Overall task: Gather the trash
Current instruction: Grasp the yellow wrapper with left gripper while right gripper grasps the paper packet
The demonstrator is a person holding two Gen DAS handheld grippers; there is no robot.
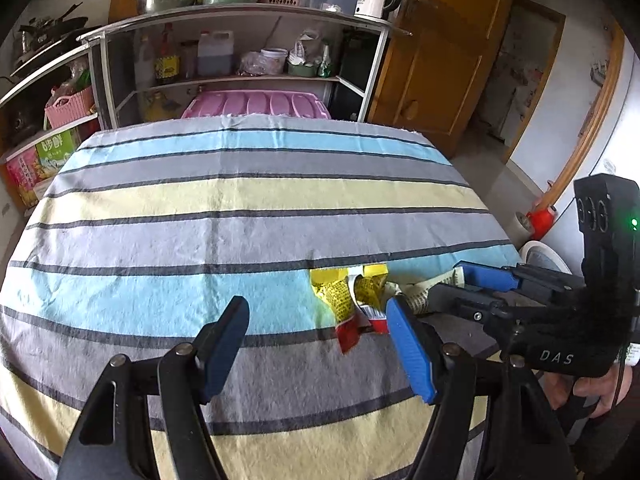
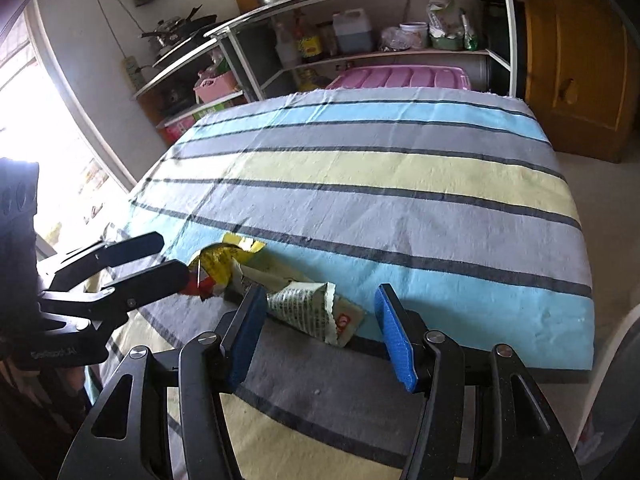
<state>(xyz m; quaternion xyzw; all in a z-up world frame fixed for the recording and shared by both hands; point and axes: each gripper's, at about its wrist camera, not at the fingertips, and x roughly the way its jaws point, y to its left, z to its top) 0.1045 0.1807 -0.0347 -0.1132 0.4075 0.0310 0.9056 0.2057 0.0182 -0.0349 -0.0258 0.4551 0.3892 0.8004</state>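
Two crumpled wrappers lie on the striped tablecloth (image 1: 240,200). A yellow-and-red wrapper (image 1: 344,296) sits just ahead of my left gripper (image 1: 316,320), close to its right finger, which hides part of it. The left jaws stand wide apart and grip nothing. A pale printed wrapper (image 2: 312,308) lies between the fingers of my right gripper (image 2: 320,300), against the left finger (image 2: 248,320) and well apart from the right one, so this gripper is open. In the right wrist view the left gripper (image 2: 172,256) comes in from the left beside the yellow wrapper (image 2: 224,260).
A metal shelf unit (image 1: 240,16) with bottles and bowls stands behind the table, with a pink plastic lid (image 1: 256,106) below it. A wooden door (image 1: 440,60) is at the back right. A white bin rim (image 1: 540,256) sits past the table's right edge. A hand (image 1: 592,392) holds the right gripper.
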